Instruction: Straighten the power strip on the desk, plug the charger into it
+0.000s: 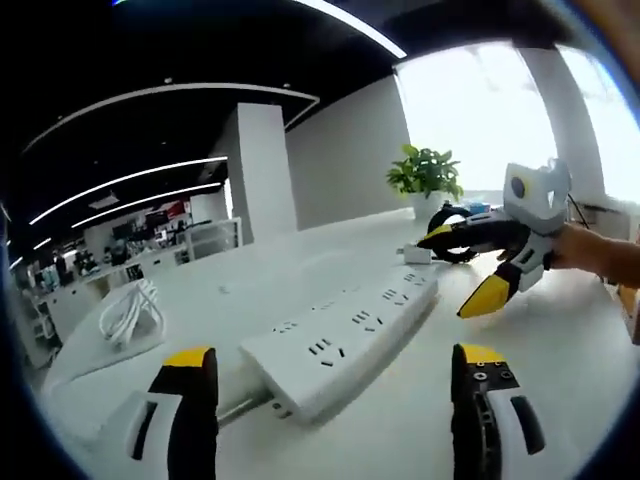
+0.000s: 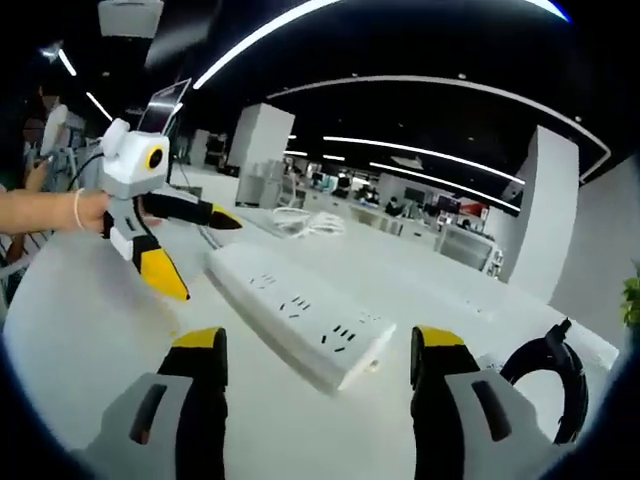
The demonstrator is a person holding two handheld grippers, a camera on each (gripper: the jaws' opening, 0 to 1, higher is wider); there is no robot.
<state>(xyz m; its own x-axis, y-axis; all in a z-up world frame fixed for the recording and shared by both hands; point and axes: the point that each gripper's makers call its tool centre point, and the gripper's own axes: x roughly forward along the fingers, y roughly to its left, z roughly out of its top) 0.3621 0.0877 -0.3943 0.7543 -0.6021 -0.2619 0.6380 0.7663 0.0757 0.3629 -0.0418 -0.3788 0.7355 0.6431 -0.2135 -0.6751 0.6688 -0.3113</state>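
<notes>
A long white power strip (image 1: 340, 335) lies slantwise on the white desk (image 1: 560, 350), its cord end nearest my left gripper (image 1: 335, 365). That gripper is open, its jaws standing either side of the strip's near end without touching it. My right gripper (image 1: 448, 276) is open at the strip's far end, held by a hand. A small white block (image 1: 417, 254), perhaps the charger, sits by its upper jaw. In the right gripper view the strip (image 2: 300, 310) runs away from my open right gripper (image 2: 320, 350), and the left gripper (image 2: 208, 258) hovers open at the far end.
A black coiled cable (image 1: 455, 225) lies near a potted plant (image 1: 425, 175) at the desk's far side, and the black cable (image 2: 550, 380) sits close on the right. A white coiled cable (image 1: 130, 310) rests at the left. A person (image 2: 50, 120) stands far off.
</notes>
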